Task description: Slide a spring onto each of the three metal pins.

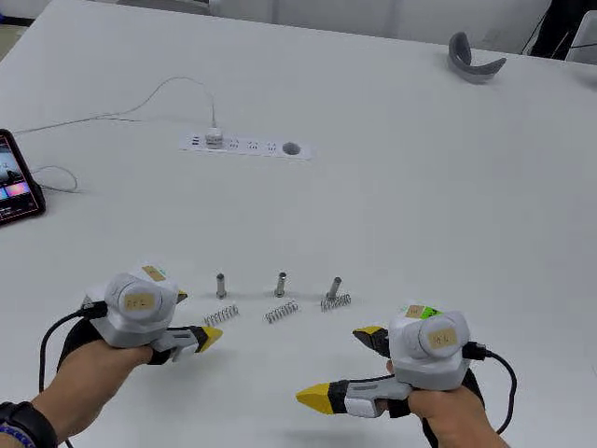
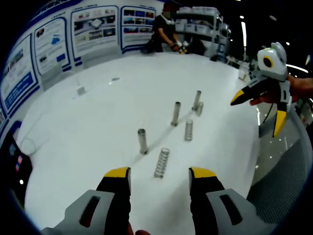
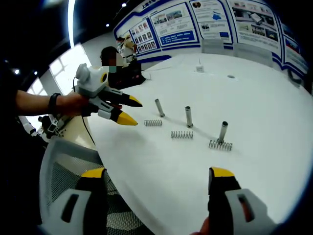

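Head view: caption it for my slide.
Left gripper and right gripper open before three pins, springs lying loose beside them.

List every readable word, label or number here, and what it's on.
No text is readable.
Tan sticker on left gripper: blurred.
Tan sticker on right gripper: blurred.
Wall posters: too small.
Device screen: blurred.

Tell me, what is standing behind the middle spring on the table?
An upright metal pin stands just behind the middle spring, with no spring on it. Farther back lies a white power strip. Nothing there is covered.
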